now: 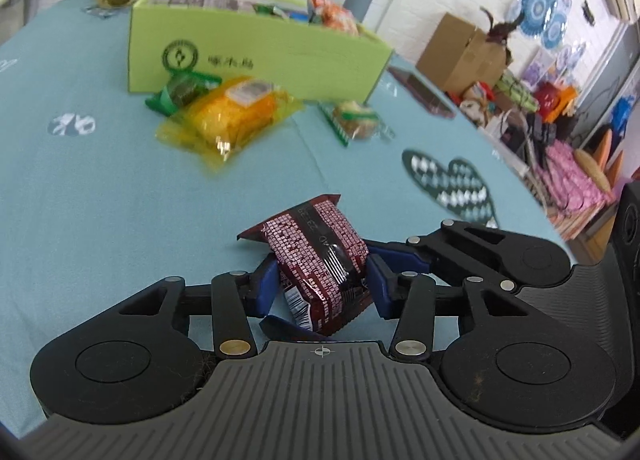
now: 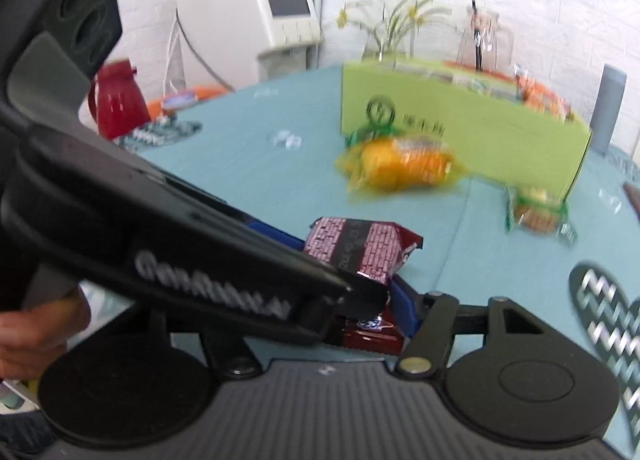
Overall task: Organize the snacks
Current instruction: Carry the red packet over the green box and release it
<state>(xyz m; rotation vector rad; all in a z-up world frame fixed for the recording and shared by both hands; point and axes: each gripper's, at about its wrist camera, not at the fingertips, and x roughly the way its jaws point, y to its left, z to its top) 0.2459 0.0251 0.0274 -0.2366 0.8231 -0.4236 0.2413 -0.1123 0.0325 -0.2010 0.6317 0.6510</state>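
Left gripper [image 1: 322,284]: blue pads pressed against both sides of the dark red snack packet [image 1: 320,260], lower centre of the left wrist view, packet tilted above the teal tablecloth [image 1: 100,200]

Right gripper [image 2: 360,316]: its right blue finger [image 2: 402,310] lies against the same packet, lower centre of the right wrist view; the left gripper's body hides the other finger, so its grip cannot be told

Green box [image 1: 256,56]: upper centre, with the yellow packet [image 1: 228,120] just before it
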